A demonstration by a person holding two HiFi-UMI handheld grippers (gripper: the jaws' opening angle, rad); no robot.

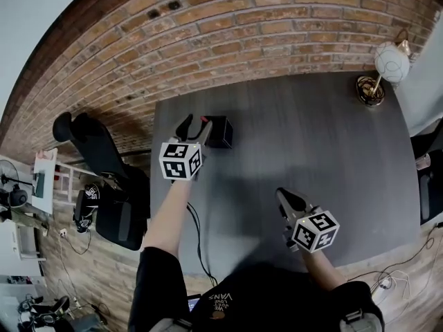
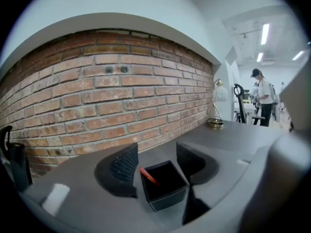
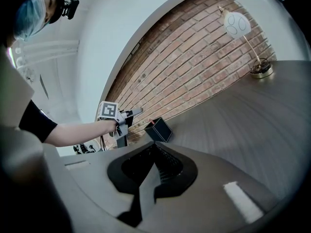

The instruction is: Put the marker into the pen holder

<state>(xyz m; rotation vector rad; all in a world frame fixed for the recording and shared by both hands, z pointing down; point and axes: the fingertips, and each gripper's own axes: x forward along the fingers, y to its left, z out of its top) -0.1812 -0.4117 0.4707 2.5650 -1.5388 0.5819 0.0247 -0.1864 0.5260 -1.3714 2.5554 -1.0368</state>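
A black square pen holder (image 1: 220,131) stands near the far left corner of the dark table (image 1: 311,137). A red marker (image 2: 148,175) leans inside the pen holder (image 2: 165,186), its tip sticking up at the left wall. My left gripper (image 1: 195,126) hovers just left of the holder. Its jaws stand open on either side of the holder's top, with nothing between the pads (image 2: 158,166). My right gripper (image 1: 289,200) is near the table's front edge with its jaws shut on nothing (image 3: 155,166). The right gripper view also shows the holder (image 3: 159,129) and left gripper (image 3: 127,114).
A brick wall (image 1: 277,26) runs behind the table. A desk lamp with a white globe (image 1: 389,62) and brass base (image 1: 370,90) stands at the far right corner. A black office chair (image 1: 93,144) is left of the table. A person (image 2: 260,97) stands far off.
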